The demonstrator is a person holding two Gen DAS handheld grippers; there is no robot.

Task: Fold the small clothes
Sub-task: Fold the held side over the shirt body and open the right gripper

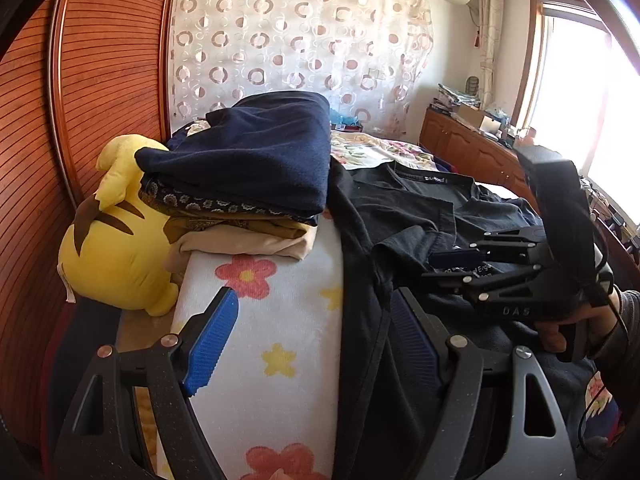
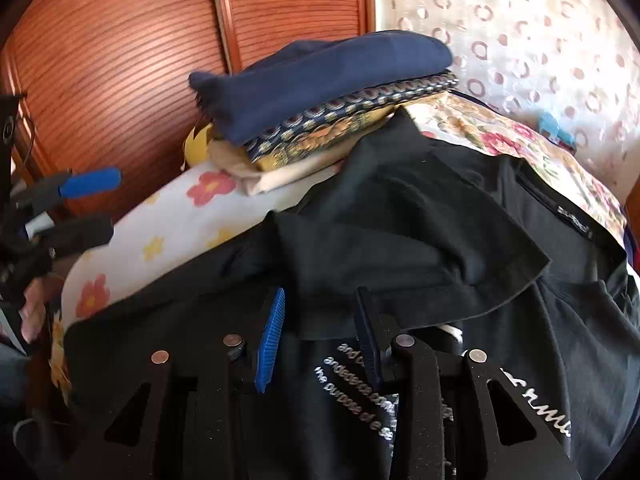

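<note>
Hand-held gripper on the left is held low over the bed with its blue-padded fingers spread wide; nothing is clasped between them. One finger is seen over the flower-print blanket, the other over the dark hem of the black T-shirt, so the garment's left edge appears to be straddled, probably in readiness for a pinch.

At about 3 o'clock in the left wrist view, the right hand-held gripper is gripped by the person's hand. Its fingers are parted too, with only a moderate gap, and are set down on the shirt just above the white printed lettering, where a sleeve is already laid inward across the body. No cloth can be seen pinched between them, though contact with the fabric beneath cannot be ruled out.

The T-shirt is spread across the bed, neck label toward 1 o'clock, presumably flattened so that folding can proceed.

Farther off, at 11 o'clock, a stack of folded clothes is piled, a navy piece on top, likely as the place for finished items. A yellow plush toy is wedged beside it against the wooden wardrobe doors. A circle-patterned curtain is hung behind.
</note>
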